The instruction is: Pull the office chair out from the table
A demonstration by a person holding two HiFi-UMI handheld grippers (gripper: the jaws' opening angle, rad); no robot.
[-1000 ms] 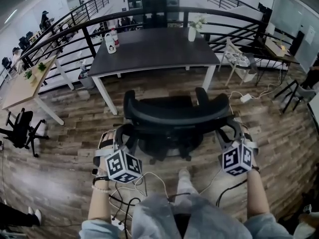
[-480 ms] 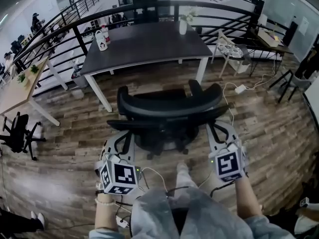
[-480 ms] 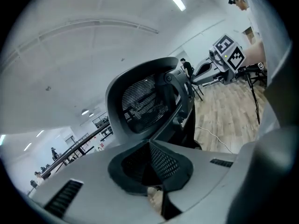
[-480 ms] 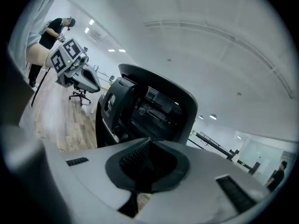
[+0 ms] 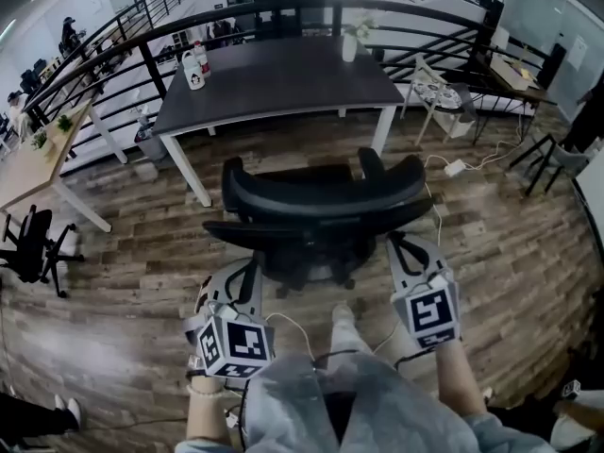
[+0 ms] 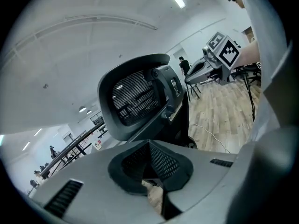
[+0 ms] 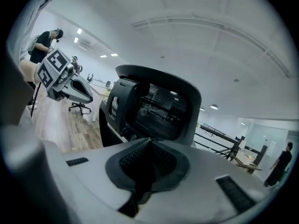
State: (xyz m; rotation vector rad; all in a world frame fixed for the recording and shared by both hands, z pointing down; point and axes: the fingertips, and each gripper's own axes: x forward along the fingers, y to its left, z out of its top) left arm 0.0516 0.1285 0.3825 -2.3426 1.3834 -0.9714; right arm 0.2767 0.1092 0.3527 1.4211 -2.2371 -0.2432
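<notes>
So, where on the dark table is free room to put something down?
The dark table is bare across its middle and front, between the jug at its left back corner and the vase at its back edge. Crowded: the floor behind the office chair, where cables lie.

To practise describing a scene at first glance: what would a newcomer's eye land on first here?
The black office chair stands mid-floor, just in front of the dark table. Nearer the viewer, the left gripper and right gripper sit behind the chair's back, one at each side, jaws shut on nothing.
</notes>
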